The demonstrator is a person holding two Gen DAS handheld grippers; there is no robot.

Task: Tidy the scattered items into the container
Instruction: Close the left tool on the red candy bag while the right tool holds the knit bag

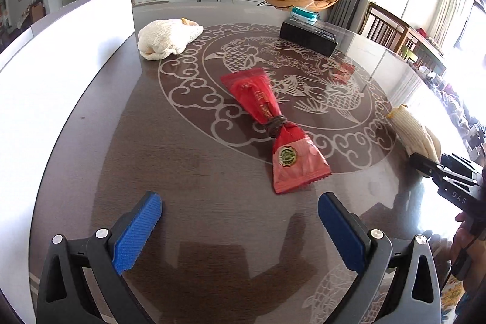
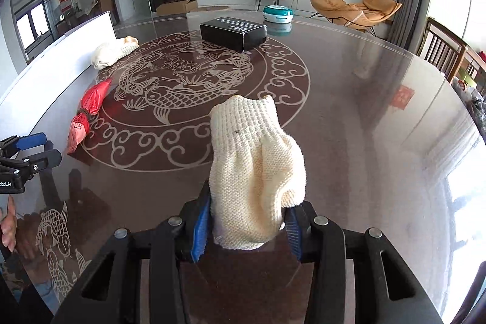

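Note:
My right gripper [image 2: 247, 220] is shut on a cream knitted glove [image 2: 255, 169], which sticks out forward over the table; the glove also shows at the right edge of the left wrist view [image 1: 416, 135]. My left gripper [image 1: 240, 211] is open and empty, just short of a red wrapped packet [image 1: 273, 126] tied at the middle, which lies on the table; the packet also shows in the right wrist view [image 2: 86, 114]. A second cream glove [image 1: 165, 37] lies by the white container [image 1: 60, 56] at the left.
A black box [image 1: 308, 35] and a teal-and-white device [image 1: 303, 14] sit at the far side of the dark round glass table [image 1: 182, 172] with a fish pattern. Wooden chairs [image 2: 446, 50] stand at the right edge.

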